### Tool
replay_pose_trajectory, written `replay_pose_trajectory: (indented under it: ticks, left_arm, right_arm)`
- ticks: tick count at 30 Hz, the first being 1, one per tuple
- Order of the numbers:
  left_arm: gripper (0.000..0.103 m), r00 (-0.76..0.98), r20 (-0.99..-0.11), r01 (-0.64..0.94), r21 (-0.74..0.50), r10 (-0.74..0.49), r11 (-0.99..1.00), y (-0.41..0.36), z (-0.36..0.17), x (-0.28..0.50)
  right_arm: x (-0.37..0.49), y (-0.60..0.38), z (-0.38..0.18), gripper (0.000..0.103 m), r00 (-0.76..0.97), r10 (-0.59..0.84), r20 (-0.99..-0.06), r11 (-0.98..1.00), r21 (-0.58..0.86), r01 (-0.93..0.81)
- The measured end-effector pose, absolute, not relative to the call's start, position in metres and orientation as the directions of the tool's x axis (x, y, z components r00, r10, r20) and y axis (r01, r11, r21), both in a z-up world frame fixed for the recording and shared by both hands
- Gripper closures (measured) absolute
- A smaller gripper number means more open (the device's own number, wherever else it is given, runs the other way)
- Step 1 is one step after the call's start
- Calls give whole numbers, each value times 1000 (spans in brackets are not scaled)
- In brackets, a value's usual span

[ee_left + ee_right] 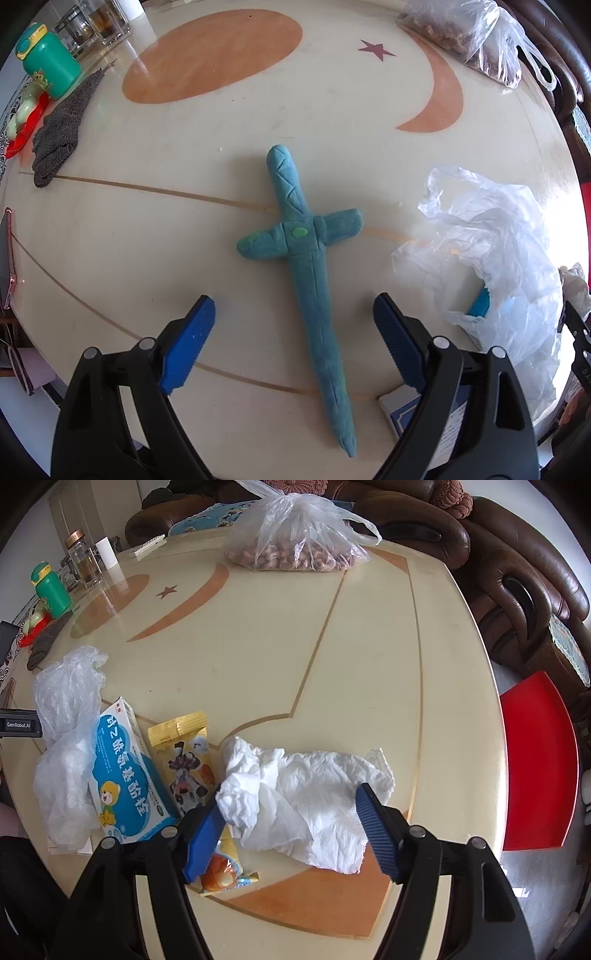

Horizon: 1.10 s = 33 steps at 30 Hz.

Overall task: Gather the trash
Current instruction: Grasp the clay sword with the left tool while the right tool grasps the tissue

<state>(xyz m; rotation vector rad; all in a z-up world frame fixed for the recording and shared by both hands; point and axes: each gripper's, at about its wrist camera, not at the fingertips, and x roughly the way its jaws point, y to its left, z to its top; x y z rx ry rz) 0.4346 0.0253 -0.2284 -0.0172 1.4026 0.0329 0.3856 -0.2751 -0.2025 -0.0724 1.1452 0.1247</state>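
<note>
In the left wrist view a blue clay sword (310,266) lies flat on the cream table, its blade running between my open left gripper's (293,332) fingers. A crumpled clear plastic bag (491,266) lies to its right. In the right wrist view my right gripper (291,821) is open, its jaws on either side of a crumpled white tissue (306,797). Left of it lie a yellow snack wrapper (184,760), a blue and white medicine box (125,771) and the same clear plastic bag (66,746). Another yellow wrapper (225,871) lies under the left finger.
A tied bag of nuts (295,542) sits at the far table edge. A green bottle (48,59), a grey cloth (59,129) and a glass jar (83,559) stand at the left. A brown sofa (517,572) and a red stool (539,760) flank the table's right edge.
</note>
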Motion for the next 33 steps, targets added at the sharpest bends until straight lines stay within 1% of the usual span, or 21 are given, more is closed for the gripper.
replay_pose_trajectory:
  ticks: [2,3,4,5,6,7,11,12,13,14,15,16,20,22,23,29,30,33]
  left_arm:
    - [24,174,-985,-32,8,13,999,24,-229,436]
    - [30,177,-984,-27,8,12,1000,23,-228,436]
    - [34,179,-984,-26,7,12,1000,23,-227,437]
    - [35,178,-984,-22,8,12,1000,22,-226,437]
    - [37,177,-984,-21,8,11,1000,22,-227,437]
    - [39,176,-984,-21,7,11,1000,22,-227,438]
    - [44,180,-984,-4,9,10,1000,22,-226,439]
    - [47,180,-984,-1,10,10,1000,21,-226,439]
    - [54,181,-983,4,11,10,1000,20,-226,439]
    - [58,181,-983,9,11,9,1000,20,-225,439]
    - [64,179,-984,11,10,8,1000,23,-223,440]
    - [66,176,-984,11,9,7,1000,22,-222,440]
    - [71,173,-985,17,7,4,1000,25,-220,443]
    - [77,172,-985,16,8,5,1000,30,-219,438]
    - [78,170,-985,15,7,5,1000,23,-215,433]
    - [79,159,-987,1,5,5,1000,25,-215,433]
    - [85,160,-987,-2,6,6,1000,26,-215,434]
    - [86,157,-987,-3,-16,-15,1000,27,-216,434]
  right_arm:
    - [388,-275,-206,35,404,53,-913,991,-2,-134]
    - [389,-275,-206,35,407,59,-911,991,4,-134]
    - [389,-275,-207,35,409,59,-911,992,6,-130]
    - [390,-275,-207,36,409,56,-911,991,2,-132]
    - [390,-275,-208,38,410,53,-910,991,-3,-133]
    - [389,-275,-208,44,412,57,-910,991,0,-136]
    - [386,-272,-207,56,430,53,-901,988,-15,-153]
    - [385,-271,-206,61,436,51,-898,987,-20,-158]
    - [384,-270,-205,65,440,47,-897,987,-27,-161]
    - [383,-269,-204,67,445,46,-895,986,-30,-163]
    - [382,-269,-203,70,446,46,-894,985,-32,-167]
    - [382,-268,-203,72,446,39,-894,985,-41,-167]
    - [381,-266,-202,75,448,33,-893,985,-48,-168]
    - [380,-265,-202,75,452,30,-891,984,-52,-168]
    - [380,-265,-202,75,452,26,-892,985,-55,-166]
    - [381,-264,-202,75,451,24,-892,986,-54,-160]
    - [381,-264,-202,75,450,24,-893,986,-54,-159]
    - [381,-264,-201,75,452,22,-892,986,-56,-158]
